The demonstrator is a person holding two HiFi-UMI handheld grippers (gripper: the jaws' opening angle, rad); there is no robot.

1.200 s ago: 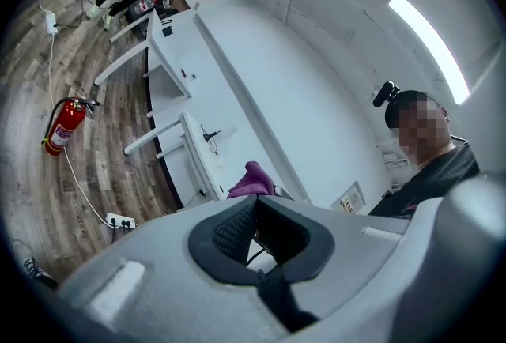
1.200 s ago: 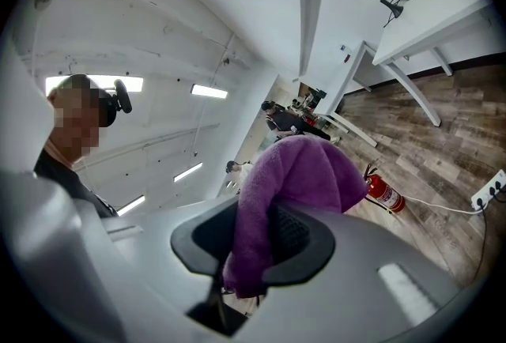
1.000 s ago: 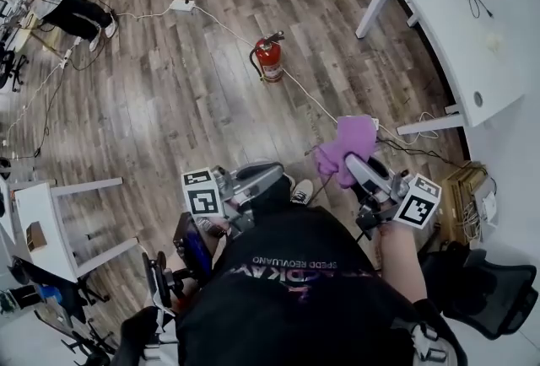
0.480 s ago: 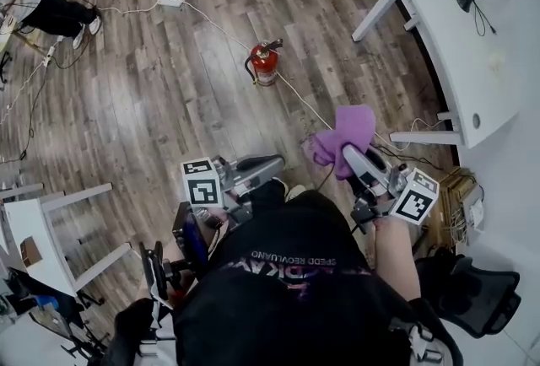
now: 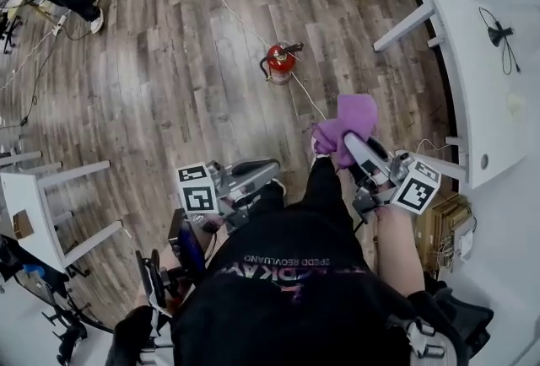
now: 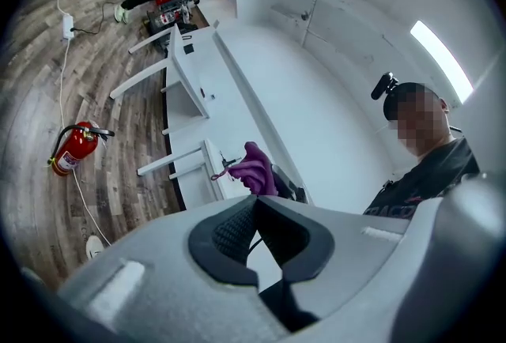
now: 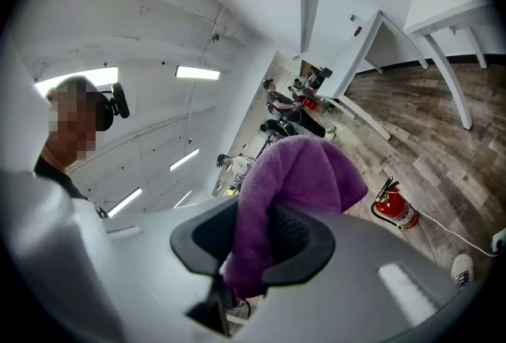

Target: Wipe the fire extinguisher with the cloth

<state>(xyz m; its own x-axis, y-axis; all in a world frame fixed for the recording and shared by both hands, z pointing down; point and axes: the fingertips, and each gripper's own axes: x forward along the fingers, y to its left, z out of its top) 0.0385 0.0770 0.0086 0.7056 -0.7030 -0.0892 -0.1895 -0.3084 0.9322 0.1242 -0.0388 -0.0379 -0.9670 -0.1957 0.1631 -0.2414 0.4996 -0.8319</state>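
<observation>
The fire extinguisher (image 5: pixel 281 65) stands upright on its base on the wood floor (image 5: pixel 160 94), well apart from both tools and farther out than either. A white cable (image 5: pixel 305 99) runs along the floor just beside it. From the head view it lies far and a little left of the right gripper (image 5: pixel 353 149), and almost straight out beyond the left gripper (image 5: pixel 266 172). Its long axis is vertical, so the red body would be met from the side and the handle and hose from above.

The right gripper pinches the purple cloth (image 5: pixel 350 121), and its own view shows the cloth (image 7: pixel 296 183) squeezed between the pads and draped over the tips, with the extinguisher (image 7: pixel 395 209) low to the right. The left gripper (image 6: pixel 253 231) has its jaws pressed together on nothing (its view catches the extinguisher (image 6: pixel 75 148) off at the left edge).

Both tools are held out in front of the person's torso, roughly level and pointing away. The right one reaches farther out and looks slightly the nearer. Judging by this, the cloth hand must travel far and down before any wiping can begin.
</observation>
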